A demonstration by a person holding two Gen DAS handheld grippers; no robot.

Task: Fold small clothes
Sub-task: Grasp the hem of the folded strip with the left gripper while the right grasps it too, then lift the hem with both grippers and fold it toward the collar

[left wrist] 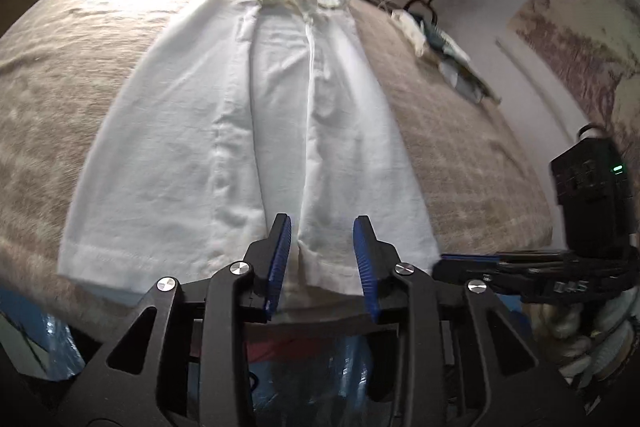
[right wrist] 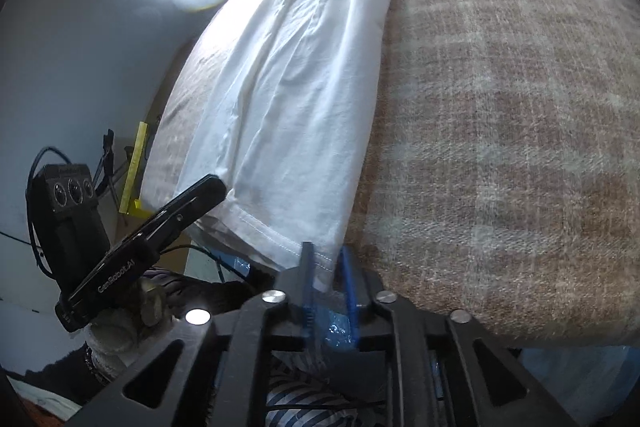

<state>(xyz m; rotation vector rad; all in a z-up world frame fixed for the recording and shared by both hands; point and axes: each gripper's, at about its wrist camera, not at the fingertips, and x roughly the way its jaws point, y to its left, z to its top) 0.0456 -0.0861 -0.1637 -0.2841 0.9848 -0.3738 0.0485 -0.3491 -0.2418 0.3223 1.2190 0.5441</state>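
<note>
Hem [right wrist: 280, 239] (likely loose) between right tool [right wrist: 326, 261] pads

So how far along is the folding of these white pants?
Done: the white pants lie spread flat on the plaid blanket, legs side by side. In hand: the left claw stands open over the hem, the right claw open around its corner. Left: no fold is made yet.
</note>
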